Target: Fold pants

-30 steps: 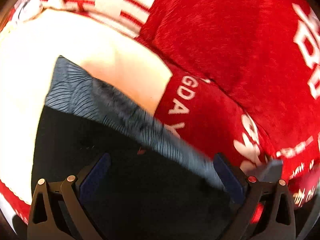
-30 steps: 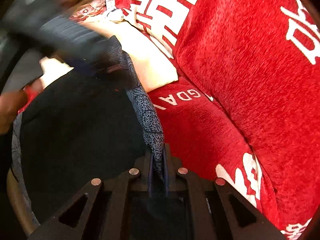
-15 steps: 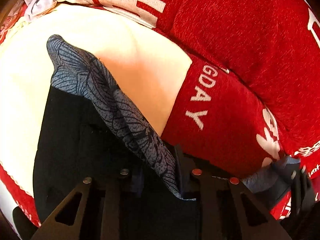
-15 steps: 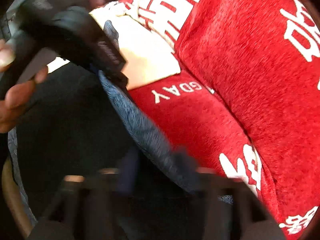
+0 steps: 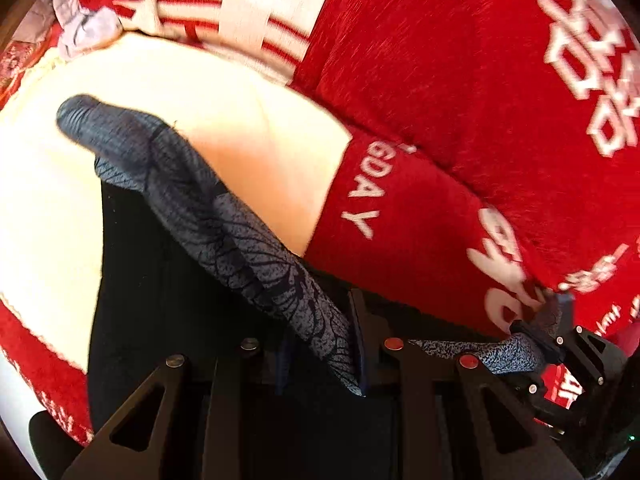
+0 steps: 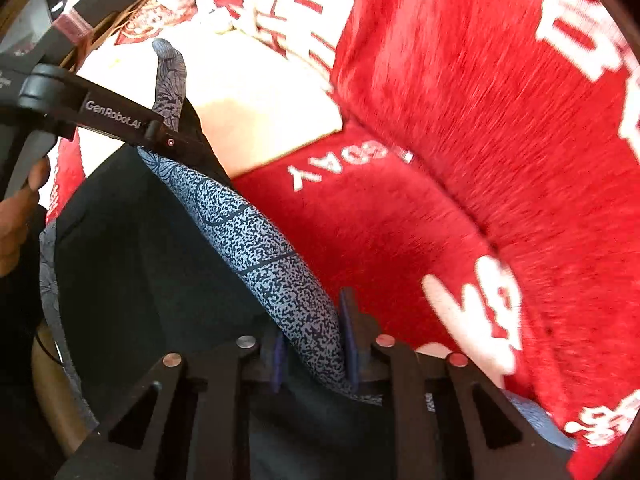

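Note:
Black pants (image 5: 168, 320) with a blue-grey patterned band (image 5: 224, 220) lie on a cream cushion. My left gripper (image 5: 320, 356) is shut on that band, which rises taut from its pads toward the far corner. At the right edge of the left wrist view, my right gripper (image 5: 556, 332) pinches the same band. In the right wrist view the band (image 6: 256, 240) runs down between my right gripper's (image 6: 312, 356) fingers, whose jaws are closing on it. Further up the band, the left gripper (image 6: 168, 140) clamps it, held by a hand (image 6: 16, 208).
A red plush cover with white lettering (image 5: 460, 80) fills the right and back. The cream cushion (image 5: 240, 128) lies under the pants. Crumpled pale cloth (image 5: 80, 28) sits at the far left corner. A wooden rim (image 6: 52, 392) shows at the lower left.
The left gripper went from wide open over the pants to shut on the band and lifted it. The right gripper let go, then took the band again; both rose slightly.

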A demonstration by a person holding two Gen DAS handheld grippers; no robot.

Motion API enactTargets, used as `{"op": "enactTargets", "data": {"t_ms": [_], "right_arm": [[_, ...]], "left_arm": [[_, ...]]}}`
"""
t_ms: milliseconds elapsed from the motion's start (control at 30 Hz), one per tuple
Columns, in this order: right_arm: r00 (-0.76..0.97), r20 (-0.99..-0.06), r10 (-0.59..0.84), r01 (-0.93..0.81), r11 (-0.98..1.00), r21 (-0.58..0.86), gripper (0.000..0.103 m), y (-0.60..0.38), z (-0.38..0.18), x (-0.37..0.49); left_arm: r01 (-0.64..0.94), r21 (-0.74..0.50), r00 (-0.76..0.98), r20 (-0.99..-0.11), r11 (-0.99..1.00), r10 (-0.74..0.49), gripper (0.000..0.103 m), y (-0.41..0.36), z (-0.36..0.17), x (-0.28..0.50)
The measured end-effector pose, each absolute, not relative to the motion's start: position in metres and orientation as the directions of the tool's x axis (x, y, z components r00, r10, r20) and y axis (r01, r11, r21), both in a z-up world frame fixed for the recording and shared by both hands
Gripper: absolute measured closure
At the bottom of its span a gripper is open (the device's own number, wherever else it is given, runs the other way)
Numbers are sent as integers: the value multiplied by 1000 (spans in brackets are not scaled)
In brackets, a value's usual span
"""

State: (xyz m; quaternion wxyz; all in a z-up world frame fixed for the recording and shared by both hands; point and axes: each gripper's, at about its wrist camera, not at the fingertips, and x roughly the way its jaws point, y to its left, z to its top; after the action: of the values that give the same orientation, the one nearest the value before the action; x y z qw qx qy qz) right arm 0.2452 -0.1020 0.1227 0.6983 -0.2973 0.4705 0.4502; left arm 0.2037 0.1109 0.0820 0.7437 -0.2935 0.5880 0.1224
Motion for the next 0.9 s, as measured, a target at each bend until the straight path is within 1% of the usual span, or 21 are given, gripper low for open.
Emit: {"op": "enactTargets", "data": {"t_ms": [167, 300, 400, 500, 600, 633, 667, 733, 900], "right_arm": [[287, -884, 370, -888, 450, -100, 78, -118, 159, 181], [390, -860, 330, -853, 481, -202, 78, -130, 163, 112], [447, -851, 274, -818, 510, -266, 78, -137, 145, 60], [450, -858, 247, -801, 538, -265, 78, -143, 121, 32], [452, -865, 218, -792, 543, -277, 78, -144, 98, 9], [460, -866, 197, -790, 536, -298, 78, -143, 90, 2], [485, -858, 169, -782, 523, -339, 78, -142, 82, -5], [547, -824, 150, -755, 513, -408, 77, -142, 77, -17], [571, -812, 121, -733, 521, -437, 76, -142, 78, -21]], "left_arm": [[-464, -358, 355, -913, 810, -199, 76, 105, 114, 145], [-412, -410, 396, -885, 814, -246, 76, 99, 118, 89], [-414, -465, 392, -867, 783, -308, 76, 97, 97, 49], [-456, -519, 373, -849, 723, -374, 76, 99, 64, 16], [-493, -536, 343, -844, 685, -413, 75, 101, 33, -6], [-495, -553, 357, -833, 670, -423, 73, 102, 29, -11], [-492, -572, 377, -820, 657, -431, 73, 104, 29, -16], [-486, -558, 375, -828, 673, -416, 73, 104, 32, -20], [-458, -464, 330, -881, 758, -340, 72, 97, 46, -25]]}}
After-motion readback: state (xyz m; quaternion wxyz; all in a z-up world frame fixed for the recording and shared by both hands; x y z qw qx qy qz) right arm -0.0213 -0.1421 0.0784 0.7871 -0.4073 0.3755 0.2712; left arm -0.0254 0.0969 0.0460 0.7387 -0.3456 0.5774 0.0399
